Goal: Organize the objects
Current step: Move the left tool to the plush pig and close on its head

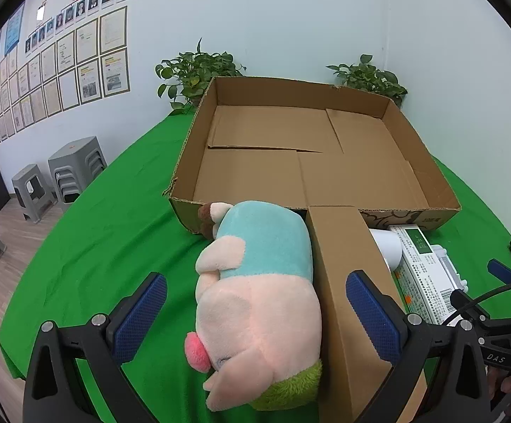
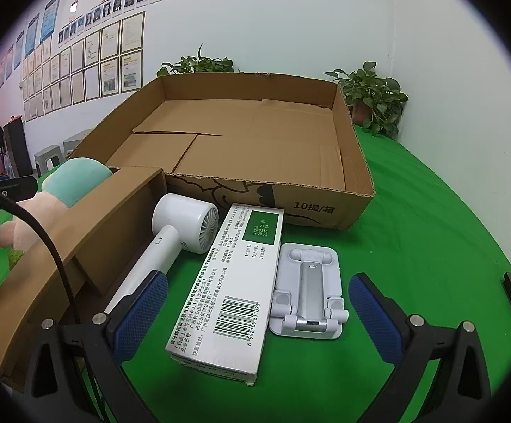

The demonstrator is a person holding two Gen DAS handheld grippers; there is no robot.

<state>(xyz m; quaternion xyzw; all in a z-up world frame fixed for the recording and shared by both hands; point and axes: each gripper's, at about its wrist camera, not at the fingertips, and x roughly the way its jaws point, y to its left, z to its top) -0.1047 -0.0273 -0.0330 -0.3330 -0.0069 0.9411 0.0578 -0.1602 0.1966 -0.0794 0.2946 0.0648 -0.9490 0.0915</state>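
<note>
While nothing was yet held, the left gripper point(image 1: 255, 320) was seen spread wide astride the plush pig point(image 1: 255, 292), whose long axis ran straight ahead toward the cardboard box point(image 1: 428, 148). The right gripper point(image 2: 257, 312), equally wide, was poised over the white carton point(image 2: 234, 292) by the table's near edge.
</note>
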